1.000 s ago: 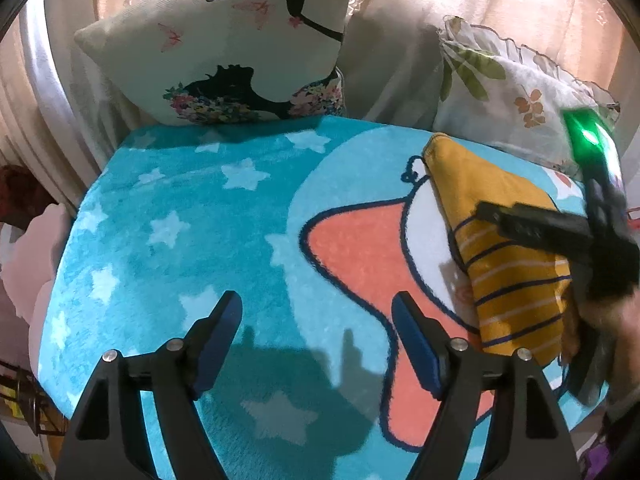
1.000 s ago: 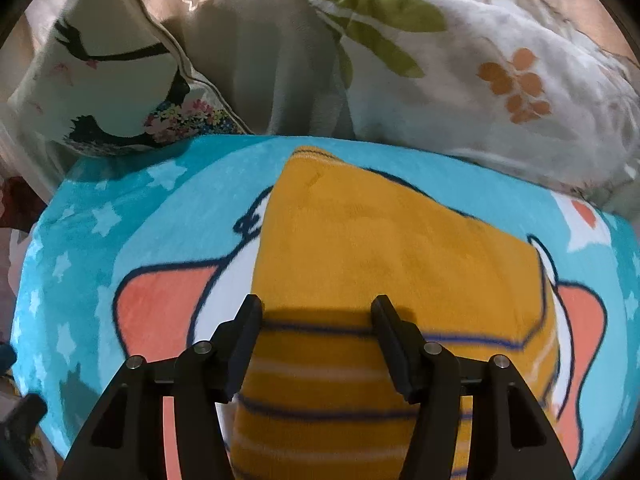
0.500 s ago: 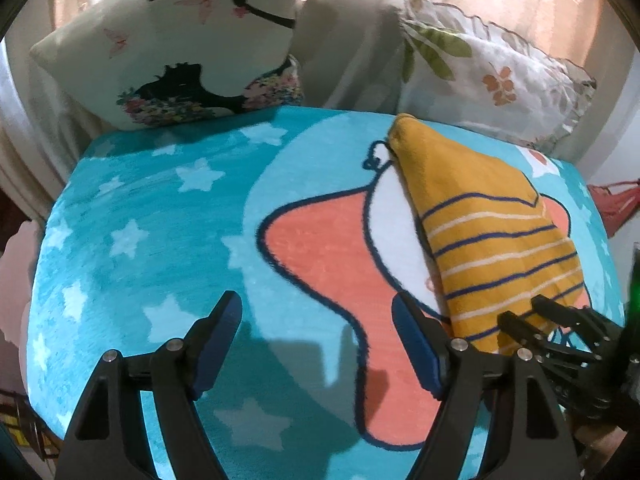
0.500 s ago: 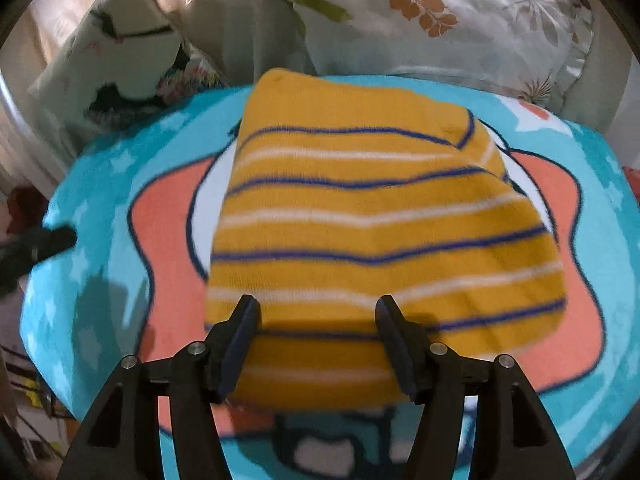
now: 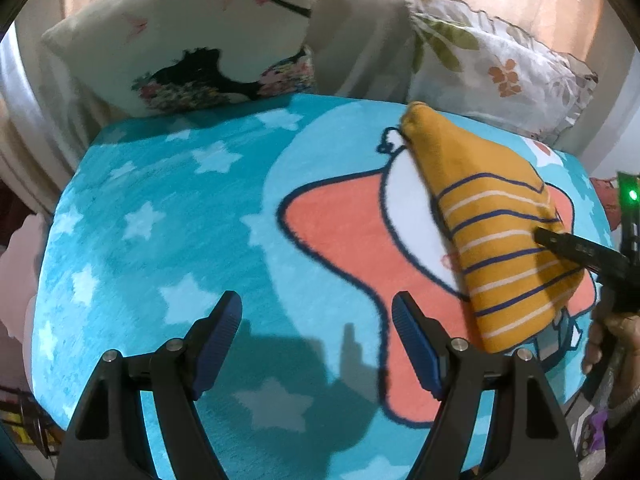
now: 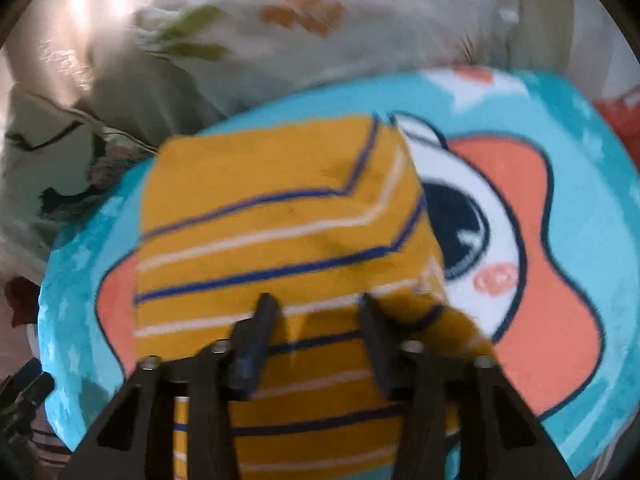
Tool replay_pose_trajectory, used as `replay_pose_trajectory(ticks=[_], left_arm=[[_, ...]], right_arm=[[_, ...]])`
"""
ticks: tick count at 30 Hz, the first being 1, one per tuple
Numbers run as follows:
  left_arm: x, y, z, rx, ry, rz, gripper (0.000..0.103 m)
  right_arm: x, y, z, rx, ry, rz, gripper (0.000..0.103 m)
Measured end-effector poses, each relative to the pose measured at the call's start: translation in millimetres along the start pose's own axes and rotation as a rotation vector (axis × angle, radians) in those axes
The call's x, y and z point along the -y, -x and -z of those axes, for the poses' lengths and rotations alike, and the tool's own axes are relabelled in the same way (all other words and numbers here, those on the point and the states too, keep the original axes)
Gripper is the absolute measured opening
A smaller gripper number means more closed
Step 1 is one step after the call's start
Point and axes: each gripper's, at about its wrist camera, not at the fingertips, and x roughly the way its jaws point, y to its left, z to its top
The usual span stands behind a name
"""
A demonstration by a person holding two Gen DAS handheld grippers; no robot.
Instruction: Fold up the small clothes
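- We see a mustard-yellow garment (image 5: 504, 248) with navy and white stripes.
- We see a turquoise blanket (image 5: 168, 216) with pale stars and a coral, navy-outlined cartoon shape.
- We see a cream pillow (image 5: 192, 44) with a black silhouette and flowers.
- We see a white pillow (image 5: 500, 68) with green and orange leaves.

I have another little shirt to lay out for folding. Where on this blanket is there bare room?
The starry teal stretch of the blanket is free, bordered by the silhouette pillow behind and the left gripper in front. The far side is crowded: the yellow striped garment lies there below the leaf-print pillow, with the right gripper closing on it.
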Motion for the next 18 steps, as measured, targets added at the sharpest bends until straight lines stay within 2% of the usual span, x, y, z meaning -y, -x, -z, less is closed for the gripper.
replay_pose_trajectory(ticks=[3, 6, 9, 12, 14, 16, 18], left_arm=[[-12, 0, 4, 0.004, 0.025, 0.002, 0.078], [-16, -3, 5, 0.002, 0.04, 0.019, 0.079], [-9, -8, 5, -0.008, 0.025, 0.039, 0.079], [1, -12, 5, -0.012, -0.001, 0.065, 0.079], [6, -13, 6, -0.015, -0.021, 0.079, 0.079], [9, -15, 8, -0.018, -0.035, 0.084, 0.079], [10, -18, 11, -0.025, -0.045, 0.088, 0.079]], right_arm=[[11, 16, -1, -0.002, -0.039, 0.001, 0.032], [-1, 41, -9, 0.084, -0.011, 0.056, 0.037], [-19, 42, -17, 0.12, 0.027, 0.044, 0.038], [-27, 16, -23, 0.072, 0.021, -0.004, 0.038], [-17, -8, -22, 0.015, 0.009, 0.024, 0.035], [-4, -6, -22, 0.024, -0.032, -0.002, 0.032], [4, 10, -22, 0.027, -0.079, 0.02, 0.033]])
